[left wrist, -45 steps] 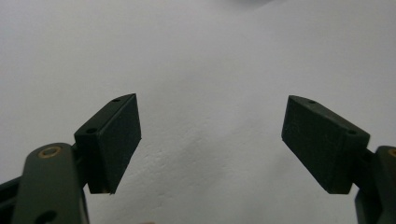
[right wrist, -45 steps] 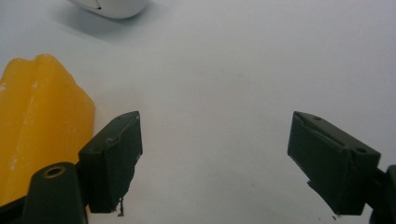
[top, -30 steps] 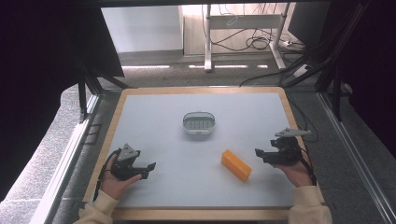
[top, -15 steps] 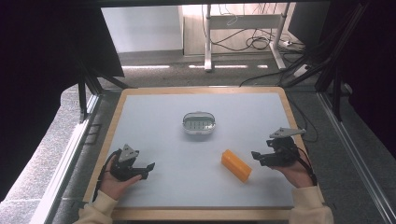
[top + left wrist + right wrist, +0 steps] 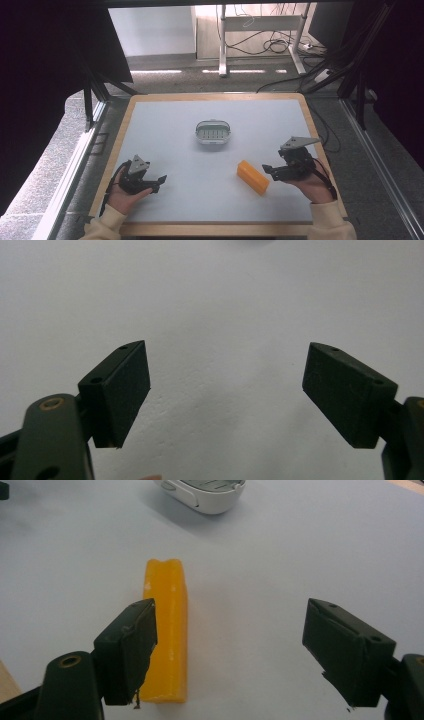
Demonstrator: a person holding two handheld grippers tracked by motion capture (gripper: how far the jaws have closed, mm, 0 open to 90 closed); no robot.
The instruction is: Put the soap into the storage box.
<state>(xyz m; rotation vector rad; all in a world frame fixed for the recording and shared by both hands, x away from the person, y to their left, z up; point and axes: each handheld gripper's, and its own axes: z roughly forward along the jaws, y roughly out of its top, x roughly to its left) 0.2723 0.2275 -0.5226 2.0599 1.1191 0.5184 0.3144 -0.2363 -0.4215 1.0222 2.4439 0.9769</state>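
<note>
An orange rectangular block (image 5: 252,176) lies flat on the white table top, right of centre. My right gripper (image 5: 269,172) sits just to the right of it, open, its tips close to the block's end. In the right gripper view the block (image 5: 167,625) runs lengthwise away from the camera, partly behind the left jaw, while the gap of the gripper (image 5: 230,645) holds only bare table. My left gripper (image 5: 158,183) rests open near the front left of the table. In its own view the gripper (image 5: 225,390) has nothing between the jaws.
A small white oval dish (image 5: 213,132) with a ridged grey inside stands at the table's centre, also seen as the dish (image 5: 205,492) beyond the block. A wooden rim (image 5: 215,96) frames the table. Cables and desk legs lie on the floor behind.
My right gripper has shifted a little to the left and nearer, closing on the orange block's end. The left gripper, the block and the dish have stayed put.
</note>
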